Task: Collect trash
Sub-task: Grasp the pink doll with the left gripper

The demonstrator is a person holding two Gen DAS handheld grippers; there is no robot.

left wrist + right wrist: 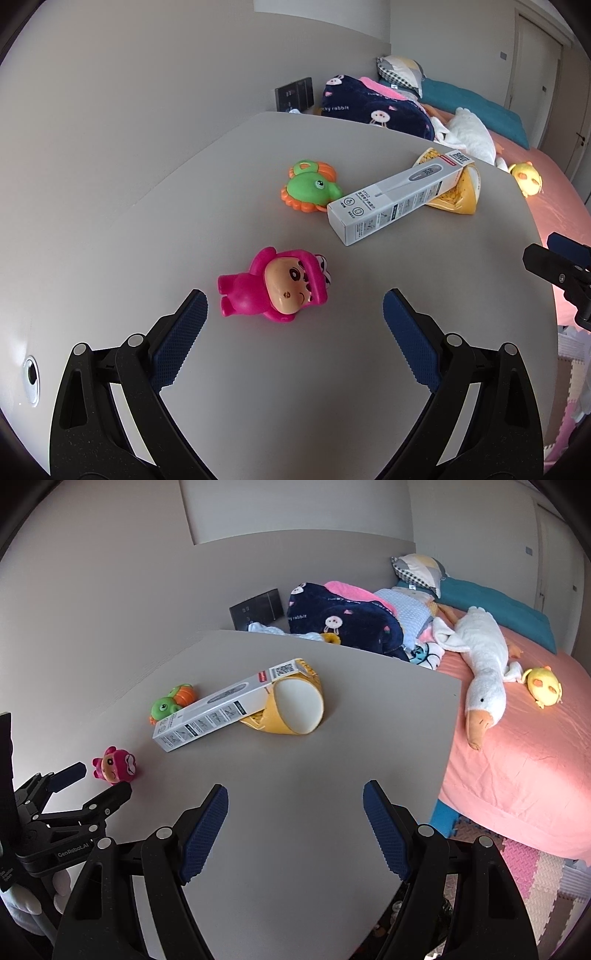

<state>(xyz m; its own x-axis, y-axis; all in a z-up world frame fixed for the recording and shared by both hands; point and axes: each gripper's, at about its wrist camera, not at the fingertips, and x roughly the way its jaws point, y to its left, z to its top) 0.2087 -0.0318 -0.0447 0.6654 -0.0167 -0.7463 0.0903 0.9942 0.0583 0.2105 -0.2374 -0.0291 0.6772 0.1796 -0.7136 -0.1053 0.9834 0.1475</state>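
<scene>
— Lying near the middle of the grey table (332,775) is the trash: a long white thermometer box (218,710) resting on its side, one end propped over a crushed yellow paper cup (295,709) whose white inside faces the right wrist camera.

— Are box and cup touching?

— Yes, the box leans across the cup's side. From the left wrist view the same box (399,195) runs diagonally, with the cup (458,184) poking out behind its far end.

— What sits beside them?

— A green and orange turtle toy (310,186) just beside the near-left end of the box, and a pink cartoon figure (273,291) lying on its back closer to the table's front.

— And the grippers?

— The left gripper (295,317) hovers over the table with its blue-padded jaws spread wide, empty, the pink figure between and just beyond the fingertips. The right gripper (295,805) is likewise spread wide and holds nothing, pointed toward the box and cup, well short of them.

— Beyond the table?

— A bed with a pink sheet (517,757), a white plush goose (480,672), a small yellow plush (545,686) and a navy rabbit-print blanket (340,620).
</scene>
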